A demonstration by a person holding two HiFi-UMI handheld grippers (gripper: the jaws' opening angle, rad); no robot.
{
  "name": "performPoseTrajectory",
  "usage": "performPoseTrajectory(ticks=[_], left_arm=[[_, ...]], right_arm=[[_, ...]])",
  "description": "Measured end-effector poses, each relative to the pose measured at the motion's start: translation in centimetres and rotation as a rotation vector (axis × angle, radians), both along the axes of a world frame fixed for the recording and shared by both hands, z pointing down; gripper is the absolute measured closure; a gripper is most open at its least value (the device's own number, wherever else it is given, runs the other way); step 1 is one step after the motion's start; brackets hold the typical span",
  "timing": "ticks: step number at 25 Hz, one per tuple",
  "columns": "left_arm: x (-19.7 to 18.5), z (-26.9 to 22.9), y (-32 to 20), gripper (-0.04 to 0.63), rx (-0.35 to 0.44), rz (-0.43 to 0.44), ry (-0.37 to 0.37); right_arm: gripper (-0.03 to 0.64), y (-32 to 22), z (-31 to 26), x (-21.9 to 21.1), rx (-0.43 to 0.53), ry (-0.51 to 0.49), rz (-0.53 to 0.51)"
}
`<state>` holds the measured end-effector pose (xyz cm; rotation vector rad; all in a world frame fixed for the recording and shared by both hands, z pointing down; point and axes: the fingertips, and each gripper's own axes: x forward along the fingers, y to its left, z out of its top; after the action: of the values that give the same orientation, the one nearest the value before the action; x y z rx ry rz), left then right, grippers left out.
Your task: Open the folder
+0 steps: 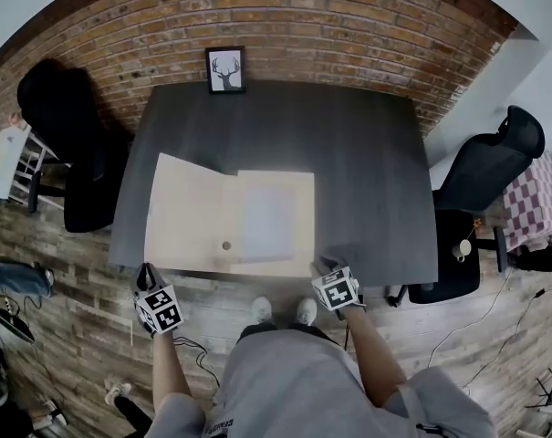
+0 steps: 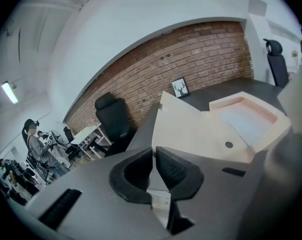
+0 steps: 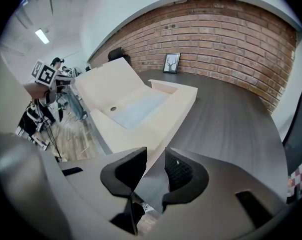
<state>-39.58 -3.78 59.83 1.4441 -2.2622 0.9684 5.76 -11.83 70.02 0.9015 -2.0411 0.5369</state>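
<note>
1. Left gripper (image 2: 154,166) is right up front. Its jaws are pinched almost together, with just a sliver between the pads and nothing in them. I've got it hanging off the near left corner of the desk (image 1: 367,172), clear of the folder (image 1: 298,245).
2. Over to my right gripper (image 3: 155,166). Its jaws stand well apart and press on nothing. Its tips are at the desk's near edge, and the folder's near right corner lies just ahead of the gap, untouched by either pad.
3. The folder is cream and lies open on the dark desk, toward the near left side. Its left cover (image 1: 189,213) is raised at a tilt, not flat, while the right half lies flat on the desk.
4. Inside the right half sits a pale sheet (image 1: 266,219). A small dark round spot (image 1: 226,245) shows near the fold, toward my side.
5. At the desk's far edge, a framed deer picture (image 1: 225,69) stands upright against the brick wall (image 1: 348,26).
6. A black office chair (image 1: 70,126) stands off the desk's left side, and a second one (image 1: 485,167) off the right.
7. Down below, my white shoes (image 1: 285,310) are on the wooden floor (image 1: 75,336), just beside the desk's near edge.
</note>
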Motion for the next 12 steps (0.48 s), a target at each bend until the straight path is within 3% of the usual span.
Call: performPoseTrajectory(ticks=[6,12], left_arm=[[-1.5,1.5,0.1,0.567,-0.026,-0.028,0.005],[-2.0,1.1,-0.3,0.545,-0.046,-0.026,-0.035]], right_arm=[[0.525,0.1,0.1,-0.1,-0.008,-0.003,0.010],[0.525,0.1,-0.1,-0.1,-0.008,-0.001,0.009]])
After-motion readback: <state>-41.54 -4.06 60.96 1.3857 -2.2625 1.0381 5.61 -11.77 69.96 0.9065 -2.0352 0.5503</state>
